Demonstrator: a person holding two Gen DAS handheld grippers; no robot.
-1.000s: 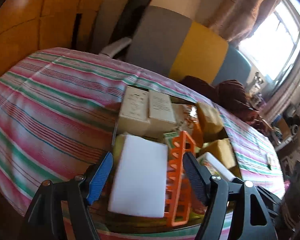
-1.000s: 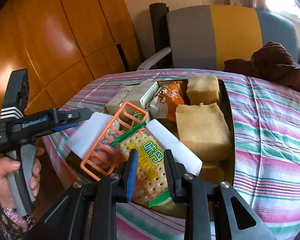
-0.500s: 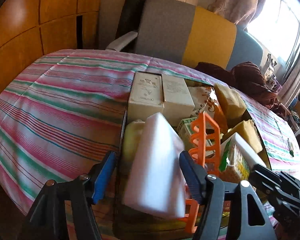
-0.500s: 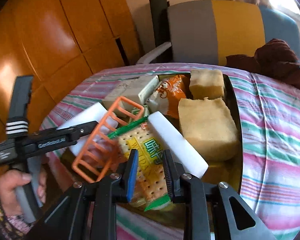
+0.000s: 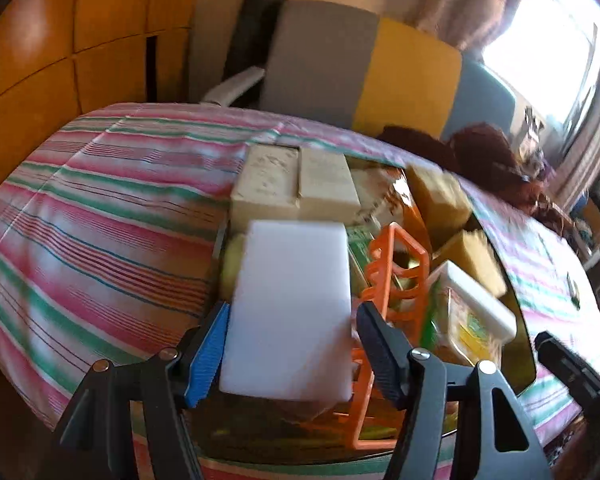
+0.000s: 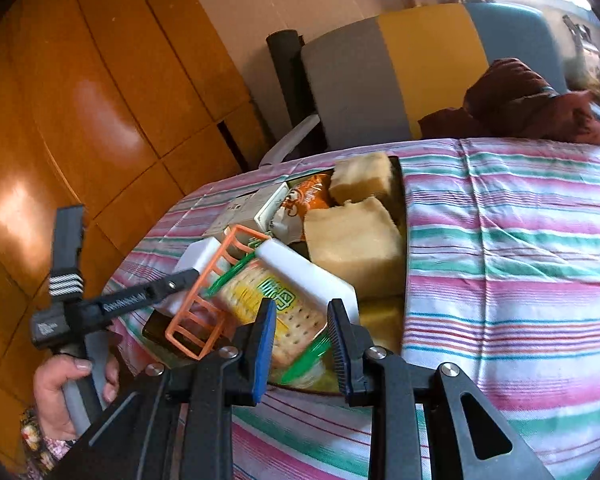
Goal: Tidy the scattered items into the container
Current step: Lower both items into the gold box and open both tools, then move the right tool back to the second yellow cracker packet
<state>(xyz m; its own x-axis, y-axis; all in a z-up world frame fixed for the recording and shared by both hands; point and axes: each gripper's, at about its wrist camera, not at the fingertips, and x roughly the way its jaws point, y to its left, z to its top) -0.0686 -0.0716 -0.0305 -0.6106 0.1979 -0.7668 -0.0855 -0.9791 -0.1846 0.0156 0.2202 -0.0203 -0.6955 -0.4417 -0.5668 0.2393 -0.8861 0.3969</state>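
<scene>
Here, both grippers over a crowded container [image 6: 401, 216] on the striped tablecloth [image 6: 512, 264]

Left gripper [image 5: 292, 344]: fingers spread wide either side of a white foam block [image 5: 290, 300] that lies atop the pile; contact cannot be told. Right gripper [image 6: 302, 344]: fingers part-open above a cracker packet [image 6: 278, 304], not gripping. Orange rack [image 6: 208, 300], second white block [image 6: 306, 272], yellow sponges [image 6: 354, 240], cream boxes [image 5: 294, 188] all lie inside
</scene>
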